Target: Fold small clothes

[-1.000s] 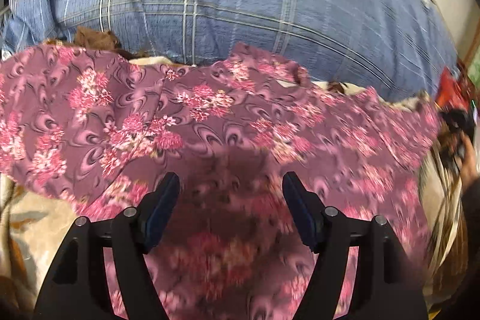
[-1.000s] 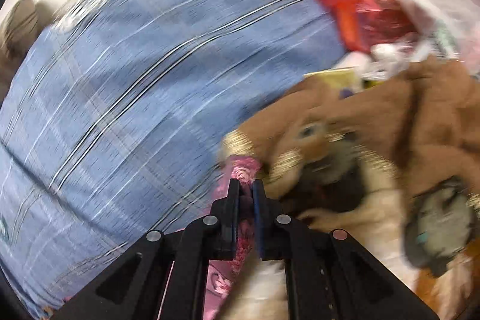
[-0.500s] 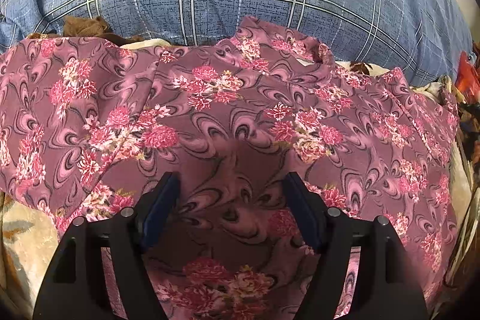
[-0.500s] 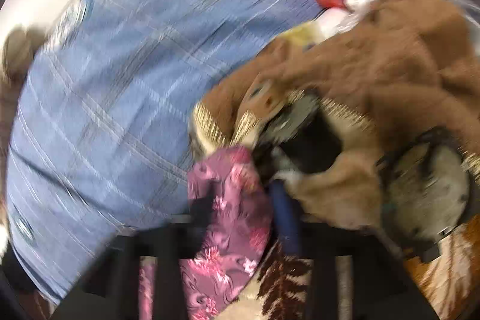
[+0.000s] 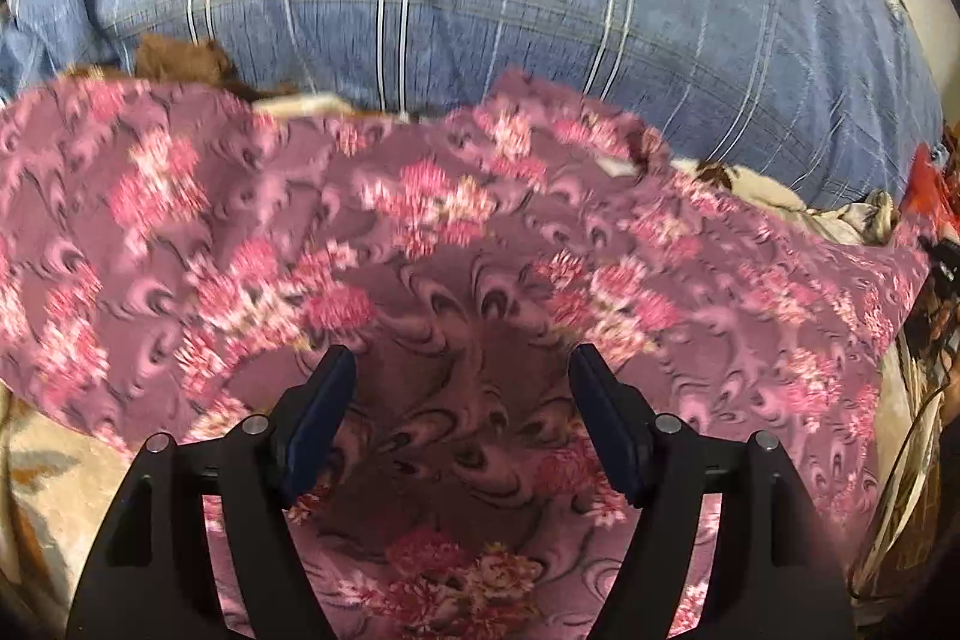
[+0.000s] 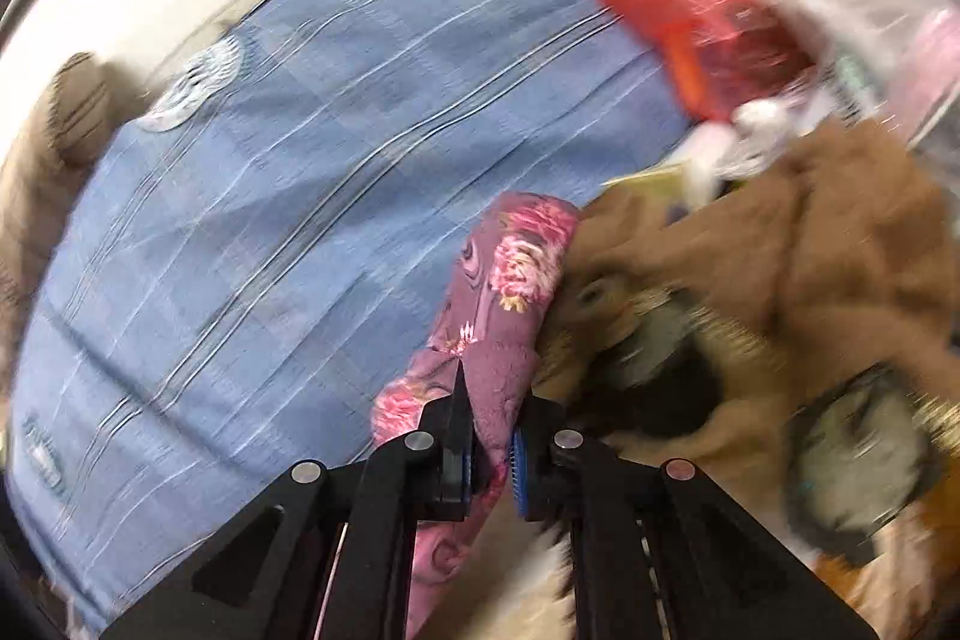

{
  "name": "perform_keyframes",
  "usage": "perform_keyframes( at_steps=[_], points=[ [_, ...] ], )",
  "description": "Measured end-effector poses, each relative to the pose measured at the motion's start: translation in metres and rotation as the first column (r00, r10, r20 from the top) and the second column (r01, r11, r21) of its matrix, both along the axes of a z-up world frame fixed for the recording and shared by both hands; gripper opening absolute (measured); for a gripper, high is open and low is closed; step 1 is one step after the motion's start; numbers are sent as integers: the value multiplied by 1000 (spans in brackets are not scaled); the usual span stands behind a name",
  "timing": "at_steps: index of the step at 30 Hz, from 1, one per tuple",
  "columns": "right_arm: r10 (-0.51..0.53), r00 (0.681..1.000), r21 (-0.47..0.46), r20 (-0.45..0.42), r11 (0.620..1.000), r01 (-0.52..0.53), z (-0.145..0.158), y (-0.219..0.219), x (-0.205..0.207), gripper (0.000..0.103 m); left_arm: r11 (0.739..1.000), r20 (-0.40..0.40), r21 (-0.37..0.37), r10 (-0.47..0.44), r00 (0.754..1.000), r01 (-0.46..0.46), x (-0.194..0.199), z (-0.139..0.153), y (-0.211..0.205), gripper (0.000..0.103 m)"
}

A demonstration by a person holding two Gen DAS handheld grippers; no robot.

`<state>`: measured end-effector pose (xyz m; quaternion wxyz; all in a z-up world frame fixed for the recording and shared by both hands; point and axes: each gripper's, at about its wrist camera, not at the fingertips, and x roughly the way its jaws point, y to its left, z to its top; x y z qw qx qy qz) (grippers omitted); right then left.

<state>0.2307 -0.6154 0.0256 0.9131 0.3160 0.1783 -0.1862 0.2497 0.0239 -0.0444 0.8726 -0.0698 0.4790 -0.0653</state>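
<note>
The right gripper jaws, after briefly releasing, are closing on the floral garment edge again, left gripper jaws spread, regripping for a fold

The left gripper points steeply down, its fingers spread wide with nothing pinched between them. The right gripper points shallowly down, its fingers closing on a fold of flowered cloth.
</note>
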Motion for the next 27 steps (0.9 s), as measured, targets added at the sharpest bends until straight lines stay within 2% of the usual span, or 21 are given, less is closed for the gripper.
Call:
perform_keyframes(
  at_steps=[2,3,5,6,10,13,17,23,27],
  points=[
    [-27,995,-56,-98,998,21,-12,4,9,8,1000,-17,29,-2,1000,3,3,-12,-4,73],
    [-38,991,-57,-128,998,31,-19,5,10,8,997,12,74,-15,1000,14,0,-13,-9,73],
    [-47,991,-3,-127,999,47,-34,3,9,9,991,17,128,-47,999,44,-2,-14,-18,73],
    [-49,991,21,-123,998,52,-38,3,8,9,991,16,123,-54,998,52,-3,-14,-19,73],
    [-6,998,76,-60,997,10,-32,8,-7,9,997,10,23,-80,997,80,-13,-11,-9,73],
    [38,999,73,-29,997,-36,-22,20,-16,9,995,19,-50,-84,996,85,-23,-13,3,73],
    [78,997,53,-17,996,-77,-6,48,-22,9,990,48,-111,-88,995,93,-29,-14,12,73],
    [178,984,34,-23,984,-177,8,119,-23,9,974,26,-202,-96,995,99,-23,-15,24,73],
    [275,961,39,-19,961,-274,8,180,-17,9,963,-6,-254,-96,995,91,-19,-15,29,73]
  ],
)
